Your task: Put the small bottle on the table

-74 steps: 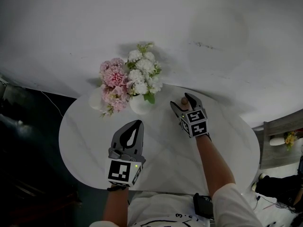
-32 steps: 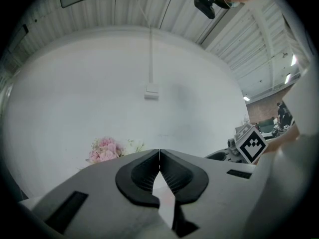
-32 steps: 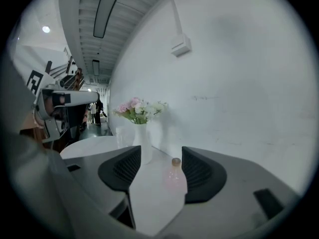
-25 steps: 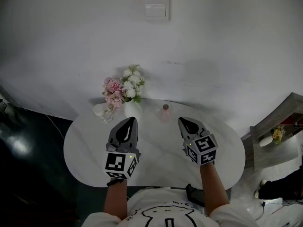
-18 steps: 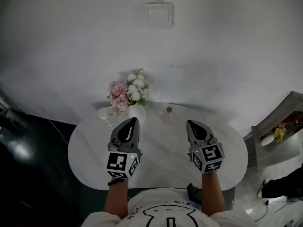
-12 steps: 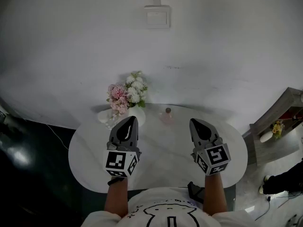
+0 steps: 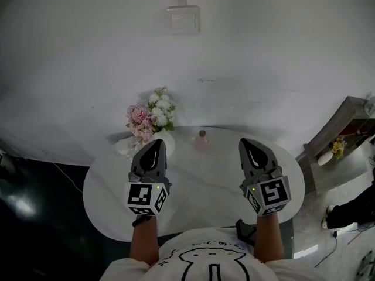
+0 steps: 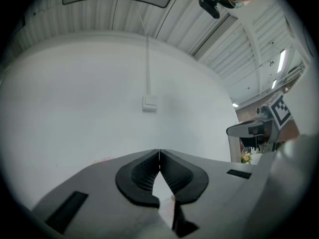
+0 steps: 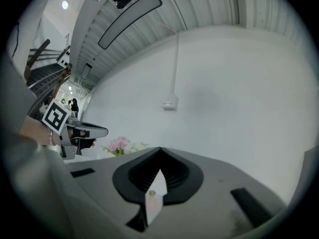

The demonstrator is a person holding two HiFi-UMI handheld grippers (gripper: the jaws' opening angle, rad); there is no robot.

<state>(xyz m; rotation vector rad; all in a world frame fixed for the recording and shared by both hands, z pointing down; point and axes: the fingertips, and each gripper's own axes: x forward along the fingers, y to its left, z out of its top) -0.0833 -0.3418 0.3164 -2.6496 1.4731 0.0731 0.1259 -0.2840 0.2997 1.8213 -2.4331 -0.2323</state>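
Note:
The small pinkish bottle (image 7: 201,140) with a brown cap stands upright on the white oval table (image 7: 199,198), near the far edge and to the right of the flowers. My right gripper (image 7: 245,140) hovers over the table's right half, shut and empty, well short of the bottle. My left gripper (image 7: 157,142) is shut and empty too, just in front of the vase. In the right gripper view the closed jaw tips (image 9: 160,149) point at the wall, and the bottle (image 9: 152,195) shows small below them. The left gripper view shows its tips (image 8: 159,152) closed together.
A white vase (image 7: 164,138) with pink and white flowers (image 7: 150,116) stands at the table's back left, a small white pot (image 7: 122,147) beside it. A white wall with a switch (image 7: 183,19) rises behind the table. A wooden shelf (image 7: 343,127) is at right.
Three seconds ago my right gripper held the bottle beside the vase. Now the bottle stands alone and the gripper has drawn back to the right. Over the last second both grippers moved slightly apart.

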